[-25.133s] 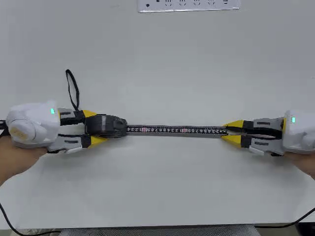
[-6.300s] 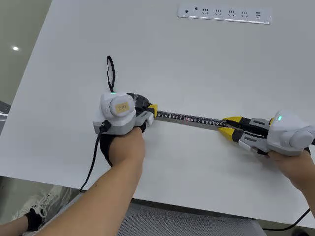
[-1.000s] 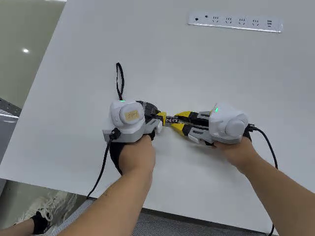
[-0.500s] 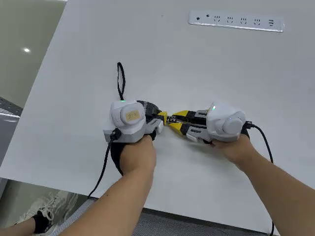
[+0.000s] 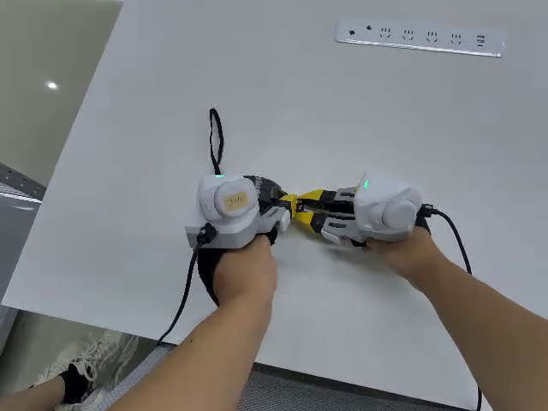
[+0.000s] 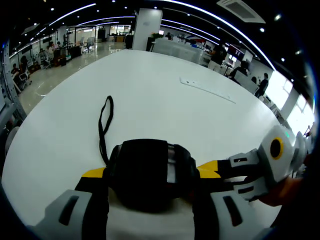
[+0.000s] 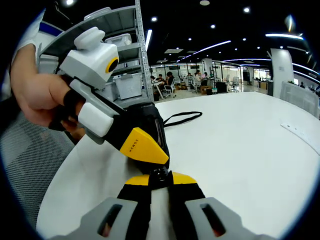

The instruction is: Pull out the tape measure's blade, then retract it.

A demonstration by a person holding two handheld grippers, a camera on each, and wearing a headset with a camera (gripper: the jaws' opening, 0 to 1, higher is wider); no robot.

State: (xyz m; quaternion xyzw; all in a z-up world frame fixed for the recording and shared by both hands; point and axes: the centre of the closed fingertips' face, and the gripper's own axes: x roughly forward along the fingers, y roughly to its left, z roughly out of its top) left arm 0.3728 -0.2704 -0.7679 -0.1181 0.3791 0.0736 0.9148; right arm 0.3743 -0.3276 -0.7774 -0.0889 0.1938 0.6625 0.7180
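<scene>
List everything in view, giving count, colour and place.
White flat table: one, white, beneath everything.
Black plastic tape measure: one, black, mid-table, clamped between yellow-tipped jaws.
Dark metal blade tip: one, dark, at the case mouth, pinched.
Black strap loop: one, black, flat on the table beyond the case.
Long white power strip: one, white, table's far edge.
Grey metal shelving rack: one, grey, background of right gripper view.
Black cables: two, black, trailing toward the near edge.
Handheld left gripper: one, white, black and yellow, shut on the tape measure.
Handheld right gripper: one, same colours, shut on the blade tip.
Person's hands: two, holding the grippers.
</scene>
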